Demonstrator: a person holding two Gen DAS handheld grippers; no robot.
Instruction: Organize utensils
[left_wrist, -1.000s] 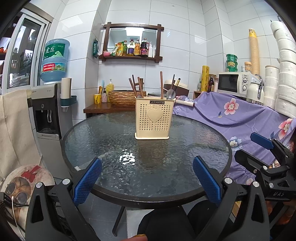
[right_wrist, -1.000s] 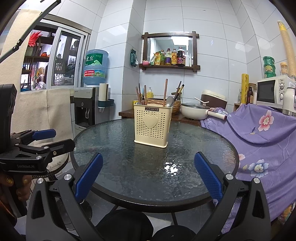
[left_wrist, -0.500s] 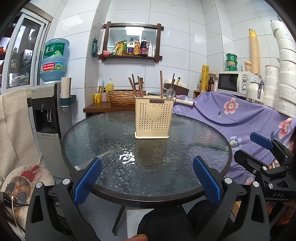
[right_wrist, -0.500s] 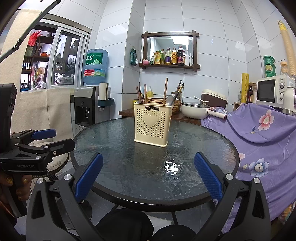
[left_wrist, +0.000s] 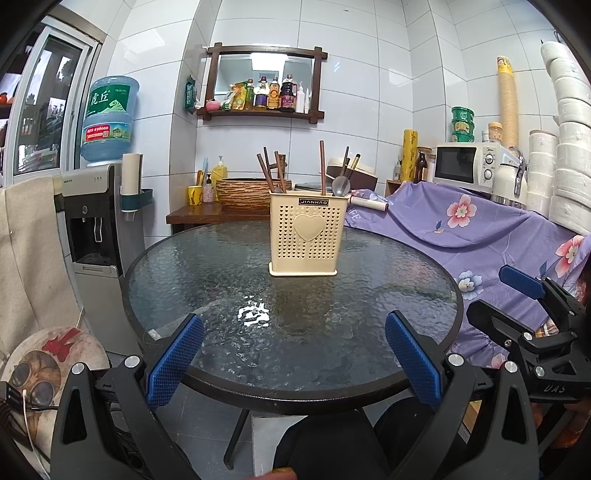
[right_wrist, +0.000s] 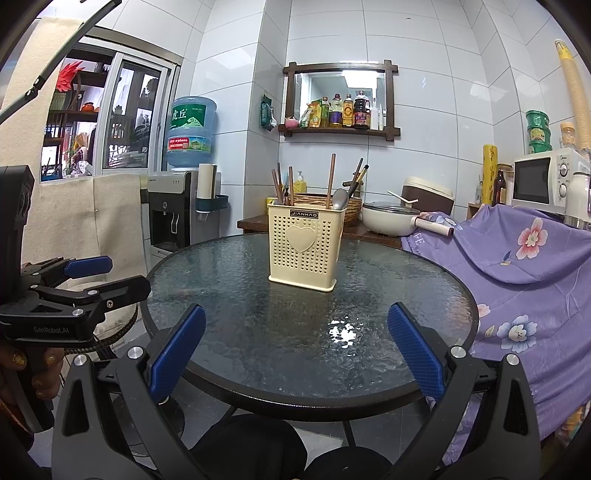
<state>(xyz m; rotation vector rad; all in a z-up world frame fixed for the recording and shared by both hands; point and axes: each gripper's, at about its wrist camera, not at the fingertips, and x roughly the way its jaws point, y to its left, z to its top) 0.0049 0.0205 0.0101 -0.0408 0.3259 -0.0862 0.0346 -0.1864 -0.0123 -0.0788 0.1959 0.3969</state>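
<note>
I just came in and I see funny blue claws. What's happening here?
A person holds a left gripper and a right gripper, both open and empty, near the edge of a round glass table. On the table stands a cream utensil holder with chopsticks and a spoon in it. Nothing is being touched yet.

A blue water bottle (left_wrist: 109, 118) stands upside down on a grey water dispenser (left_wrist: 94, 225) at the left, and a dark wooden wall shelf (left_wrist: 263, 110) above carries several sauce bottles (left_wrist: 271, 96). At the right, a purple flowered cloth (left_wrist: 476, 236) covers some furniture, and behind it a white microwave oven (left_wrist: 467, 164) stands near tall stacks of white paper bowls (left_wrist: 570, 147). A woven brown basket (left_wrist: 242, 192) and a yellow cup (left_wrist: 194, 194) rest on a dark wooden side surface (left_wrist: 195, 214) by the tiled wall.
</note>
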